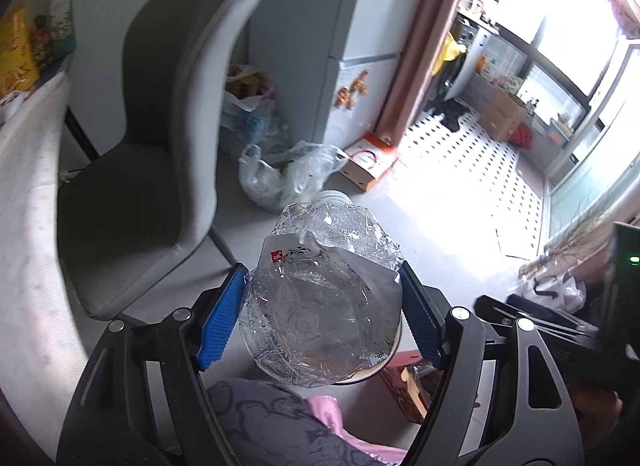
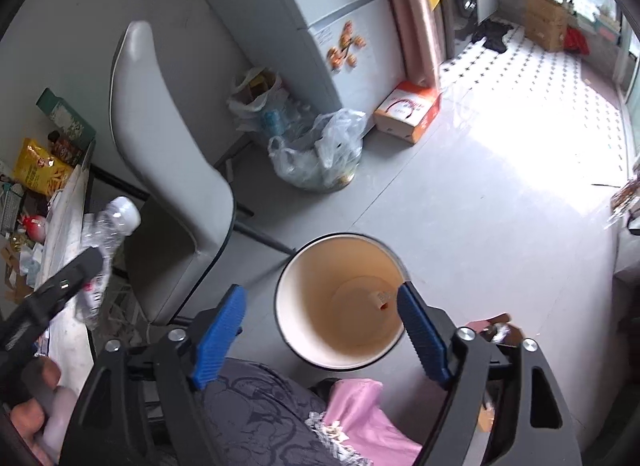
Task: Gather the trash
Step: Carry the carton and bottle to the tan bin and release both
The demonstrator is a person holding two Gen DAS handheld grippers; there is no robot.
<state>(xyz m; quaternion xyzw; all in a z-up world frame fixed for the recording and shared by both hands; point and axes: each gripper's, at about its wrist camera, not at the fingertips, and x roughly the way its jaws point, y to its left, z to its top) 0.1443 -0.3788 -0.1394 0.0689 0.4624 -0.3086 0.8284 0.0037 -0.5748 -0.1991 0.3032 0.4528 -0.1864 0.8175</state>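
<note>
A crushed clear plastic bottle (image 1: 320, 298) with a white cap and a torn white label sits between the blue pads (image 1: 222, 318) of my left gripper (image 1: 322, 316), which is shut on it. From the right wrist view the same bottle (image 2: 110, 225) shows at the left, over the table edge. Under the bottle in the left wrist view, a sliver of the round bin's rim (image 1: 394, 346) shows. My right gripper (image 2: 320, 292) hangs open above the bin (image 2: 290, 266), a white pail with an orange inside. Nothing is between its fingers. A small scrap (image 2: 382, 298) lies on the bin's bottom.
A grey chair (image 2: 160, 169) stands left of the bin. Clear plastic bags of rubbish (image 2: 320, 157) and an orange-and-white carton (image 2: 408, 111) sit by the fridge (image 2: 320, 17). A cluttered table (image 2: 40, 193) is at the left. A person's patterned grey and pink clothing (image 2: 280, 418) fills the near edge.
</note>
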